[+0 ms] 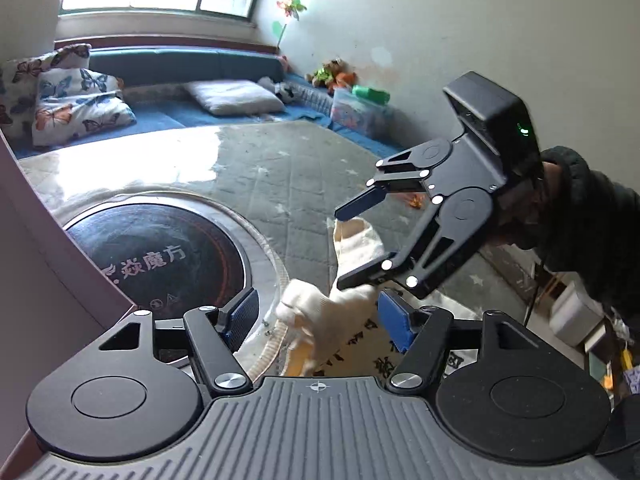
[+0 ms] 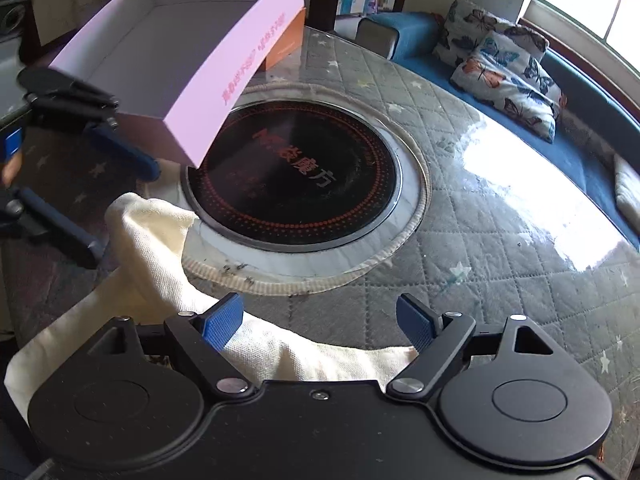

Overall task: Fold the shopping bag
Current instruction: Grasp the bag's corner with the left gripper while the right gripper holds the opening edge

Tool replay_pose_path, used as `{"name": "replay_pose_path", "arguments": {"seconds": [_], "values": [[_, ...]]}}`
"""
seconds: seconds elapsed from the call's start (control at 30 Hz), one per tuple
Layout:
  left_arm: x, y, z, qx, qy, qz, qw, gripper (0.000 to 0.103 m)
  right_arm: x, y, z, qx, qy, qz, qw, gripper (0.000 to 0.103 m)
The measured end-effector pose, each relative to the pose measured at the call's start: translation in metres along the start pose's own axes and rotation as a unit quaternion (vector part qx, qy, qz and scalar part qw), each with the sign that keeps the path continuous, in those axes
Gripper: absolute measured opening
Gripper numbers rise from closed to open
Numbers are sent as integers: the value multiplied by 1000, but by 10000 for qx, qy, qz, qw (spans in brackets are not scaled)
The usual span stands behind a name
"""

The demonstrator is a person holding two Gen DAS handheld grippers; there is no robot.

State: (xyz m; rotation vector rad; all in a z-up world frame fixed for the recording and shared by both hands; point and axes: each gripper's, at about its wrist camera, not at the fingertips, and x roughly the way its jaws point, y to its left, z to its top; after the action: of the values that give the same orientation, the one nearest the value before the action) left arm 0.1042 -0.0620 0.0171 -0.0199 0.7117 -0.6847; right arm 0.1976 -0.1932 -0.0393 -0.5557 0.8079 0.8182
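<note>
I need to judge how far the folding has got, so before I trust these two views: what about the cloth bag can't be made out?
- Bag, right wrist view: the near part is hidden under the right gripper, so its outline is unknown.
- Print on the bag, left wrist view: cut off by the left gripper; unreadable.
- Handles: cannot be told apart in the bunched cloth.
- Pink box: covers the table behind it.
</note>
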Motion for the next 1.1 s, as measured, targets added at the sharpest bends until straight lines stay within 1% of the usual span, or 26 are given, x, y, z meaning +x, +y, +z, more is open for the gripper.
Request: {"name": "replay_pose_path", "arguments": {"seconds": [0.07, 0.13, 0.2, 0.23, 0.27, 0.33, 0.37, 0.43, 0.47, 0.6, 0.67, 0.73, 0.8, 0.87, 0.9, 0.93, 0.97, 1.0, 1.03, 1.07, 1.1], "values": [[7, 1, 1, -57, 152, -19, 9999, 68, -3, 4, -6, -25, -51, -25, 10000, 86], [12, 1, -1, -231, 254, -165, 9993, 68, -5, 7, -12, -6, -97, -48, 9999, 86], [18, 0, -4, -326, 365, -273, 9984, 64, -8, 10, -19, -7, -152, -71, 9999, 86], [22, -2, -5, -327, 462, -300, 9979, 56, -9, 12, -23, -9, -183, -84, 9998, 86], [23, -3, -7, -325, 502, -361, 9976, 42, -11, 13, -25, -10, -198, -81, 9998, 86], [27, -10, -11, -257, 607, -474, 9967, 40, -18, 10, -27, 46, -236, -27, 9997, 86], [28, -12, -12, -185, 595, -445, 9971, 39, -21, 8, -28, 79, -258, 4, 9996, 86], [26, -22, -15, 170, 507, -272, 9982, 38, -29, -1, -27, 263, -345, 93, 9990, 86], [25, -24, -16, 231, 485, -238, 9983, 37, -33, -6, -27, 367, -393, 141, 9985, 86], [19, -39, -21, 874, 296, -6, 9957, 36, -36, -27, -28, 539, -376, -203, 9976, 86], [18, -43, -23, 1021, 255, -9, 9944, 36, -32, -38, -30, 666, -304, -298, 9969, 86], [18, -46, -26, 1196, 213, 29, 9926, 36, -27, -47, -32, 787, -257, -354, 9959, 86], [17, -49, -27, 1351, 143, 79, 9907, 36, -18, -56, -33, 923, -196, -236, 9953, 86], [15, -52, -27, 1505, 58, 170, 9884, 35, -11, -62, -35, 1075, -156, -64, 9941, 78], [14, -53, -27, 1583, 16, 218, 9872, 35, -9, -65, -37, 1168, -143, 23, 9931, 63], [14, -55, -26, 1666, -11, 313, 9855, 35, -6, -67, -38, 1260, -131, 111, 9919, 53], [13, -56, -26, 1713, -37, 361, 9846, 35, -3, -69, -38, 1318, -106, 65, 9912, 48], [13, -57, -25, 1788, -92, 456, 9828, 35, -2, -70, -39, 1383, -104, 15, 9903, 40], [14, -57, -24, 1830, -120, 584, 9813, 35, -2, -72, -40, 1460, -118, -2, 9892, 27], [15, -57, -22, 1860, -160, 705, 9799, 35, -3, -75, -40, 1595, -148, -39, 9871, 24], [15, -56, -21, 1881, -220, 824, 9784, 35, -4, -79, -41, 1759, -186, -86, 9842, 19]]}}
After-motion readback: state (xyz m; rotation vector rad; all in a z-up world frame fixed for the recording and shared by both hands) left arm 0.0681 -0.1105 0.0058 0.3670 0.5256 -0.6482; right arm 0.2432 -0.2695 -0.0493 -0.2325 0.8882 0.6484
